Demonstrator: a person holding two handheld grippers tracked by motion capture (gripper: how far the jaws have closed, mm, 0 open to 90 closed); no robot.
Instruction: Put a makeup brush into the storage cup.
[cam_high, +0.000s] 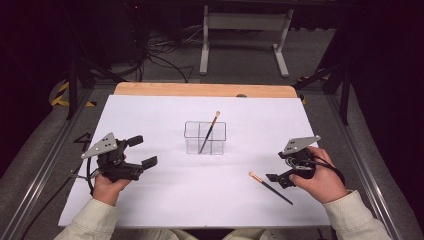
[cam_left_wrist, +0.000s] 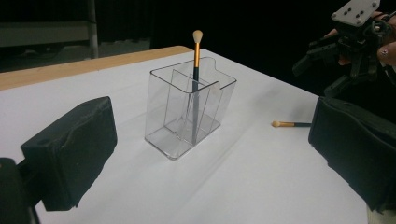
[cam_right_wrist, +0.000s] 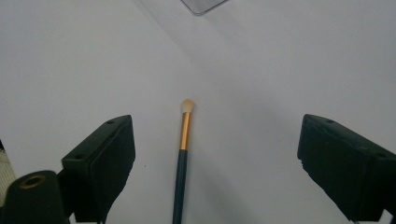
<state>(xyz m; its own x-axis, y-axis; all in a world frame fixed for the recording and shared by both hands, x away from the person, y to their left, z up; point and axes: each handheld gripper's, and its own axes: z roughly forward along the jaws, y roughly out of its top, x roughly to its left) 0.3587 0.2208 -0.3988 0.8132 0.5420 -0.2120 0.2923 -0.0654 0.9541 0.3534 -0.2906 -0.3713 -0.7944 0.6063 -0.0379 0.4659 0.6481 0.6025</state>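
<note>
1. Right gripper (cam_high: 278, 180): hovers at the near right of the white table cover (cam_high: 165, 200), jaws spread wide with nothing held. In the right gripper view the loose brush (cam_right_wrist: 183, 154) lies on the cover between the two black jaws, touched by neither.

2. Loose brush (cam_high: 270, 188): flat on the cover, just beside the right gripper. Its long axis runs diagonally in the high view; the pale bristle tip and gold ferrule point toward the table's centre and slightly away from the person, the dark handle end toward the near right edge. It points roughly toward the holder (a convenient lie for a straight pick).

3. Left gripper (cam_high: 141, 151): rests at the near left, well apart from both brushes, jaws wide open and empty. In its own view the left gripper (cam_left_wrist: 210, 154) faces the holder.

4. Clear holder (cam_high: 205, 137): a transparent box with dividers, standing mid-table. One brush (cam_high: 210, 131) is already in it, leaning, bristles up and handle down in a compartment; which compartment I cannot tell for certain.

5. Judgement on progress: about half done. One brush is stowed, one is left on the table. The pick has not yet begun; closing on the handle, lifting, turning it upright and lowering it into the holder all remain
</note>
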